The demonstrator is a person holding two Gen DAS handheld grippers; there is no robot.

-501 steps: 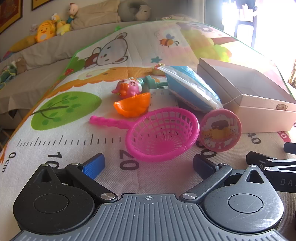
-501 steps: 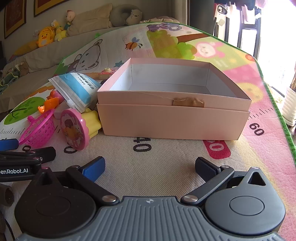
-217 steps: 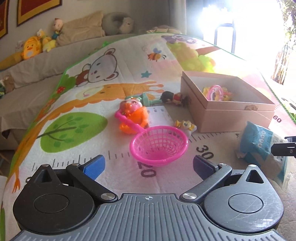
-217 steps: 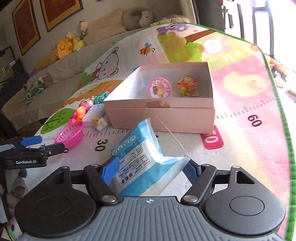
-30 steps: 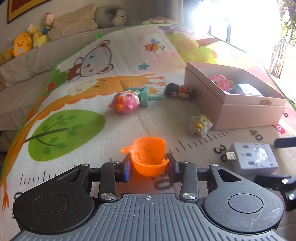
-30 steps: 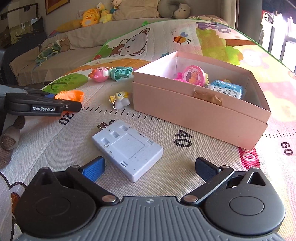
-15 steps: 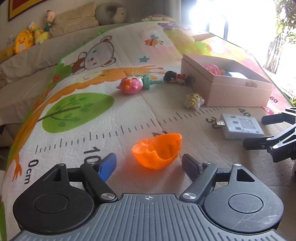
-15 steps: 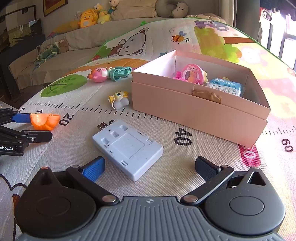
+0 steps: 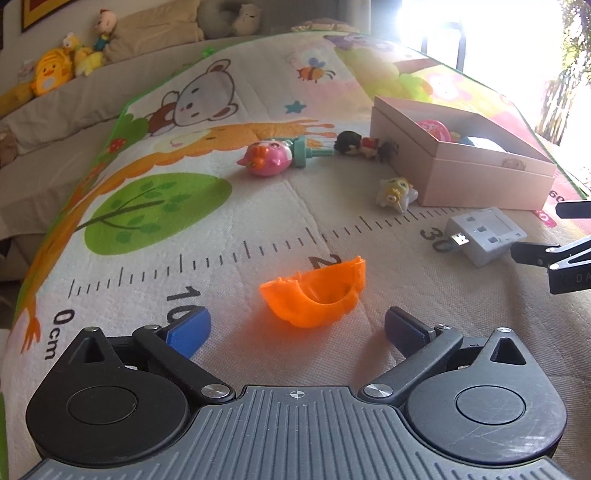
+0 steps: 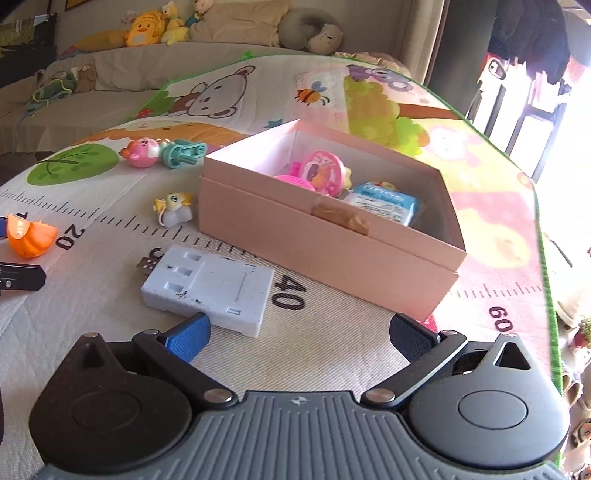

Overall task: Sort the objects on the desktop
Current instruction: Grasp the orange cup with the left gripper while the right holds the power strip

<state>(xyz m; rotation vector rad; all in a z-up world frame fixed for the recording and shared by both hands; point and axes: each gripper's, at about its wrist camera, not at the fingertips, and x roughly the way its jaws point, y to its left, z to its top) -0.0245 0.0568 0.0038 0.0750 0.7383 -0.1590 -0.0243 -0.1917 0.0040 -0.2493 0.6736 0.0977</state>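
The left gripper has just been opening and now stands as wide as it goes, its blue pad and dark pad set apart on either side of an orange bowl-shaped toy that lies on the play mat just ahead of the fingertips, touched by neither pad. The toy rests tilted on its side by the printed ruler marks. Further out on the mat lie a pink bird toy with a teal piece against it, a small dark-haired doll near the corner of the pink box, and a small white and yellow figure just beside the box wall. The right gripper is also spread wide and holds nothing; its blue pad sits close to the near edge of a white plug adapter lying flat on the mat, though whether it touches cannot be told. Beyond the adapter stands the open pink box, which holds a round pink toy, a pink basket partly hidden, and a blue packet. Stuffed toys line the sofa behind the mat.
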